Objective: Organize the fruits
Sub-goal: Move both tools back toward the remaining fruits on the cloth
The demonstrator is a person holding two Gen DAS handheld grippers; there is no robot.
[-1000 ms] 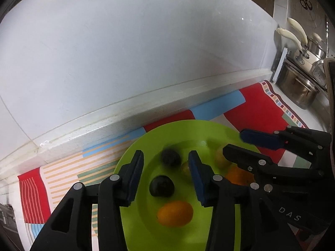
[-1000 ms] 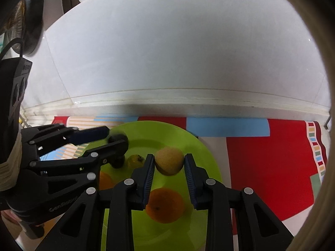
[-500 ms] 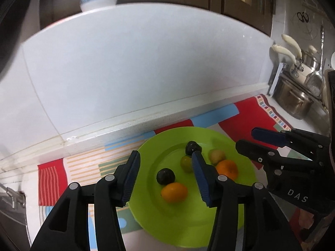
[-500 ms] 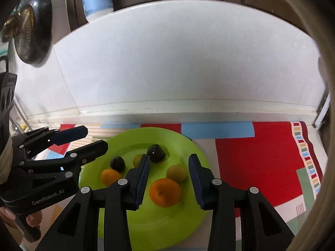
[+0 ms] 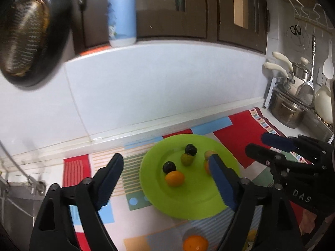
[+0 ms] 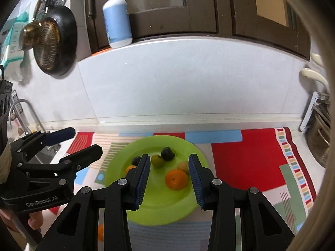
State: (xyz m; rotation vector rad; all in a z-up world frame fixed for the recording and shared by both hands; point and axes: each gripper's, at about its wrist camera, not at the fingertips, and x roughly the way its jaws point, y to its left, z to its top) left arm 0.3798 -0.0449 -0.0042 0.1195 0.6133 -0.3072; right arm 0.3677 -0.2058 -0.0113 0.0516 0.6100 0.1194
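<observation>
A lime green plate [image 5: 194,200] [image 6: 161,207] lies on a patterned mat and holds several fruits: two dark plums [image 5: 190,149] [image 5: 169,166], a green fruit [image 5: 186,159], a small orange fruit [image 5: 174,178], a tan fruit [image 6: 182,165] and an orange [image 6: 175,179]. Another orange [image 5: 195,243] lies on the mat in front of the plate. My left gripper [image 5: 165,171] is open and empty, high above the plate's left side. My right gripper [image 6: 169,170] is open and empty above the plate, and also shows in the left wrist view [image 5: 259,144].
The colourful mat [image 6: 249,156] covers the counter against a white tiled wall. A soap bottle [image 6: 116,18] stands on the ledge above. A black pan [image 6: 52,41] hangs at left. Steel pots [image 5: 286,113] stand at right; a sink [image 5: 16,205] lies at left.
Both grippers have pulled up and back from the plate and opened wider. The right gripper let go of the tan fruit, which now rests on the plate.
</observation>
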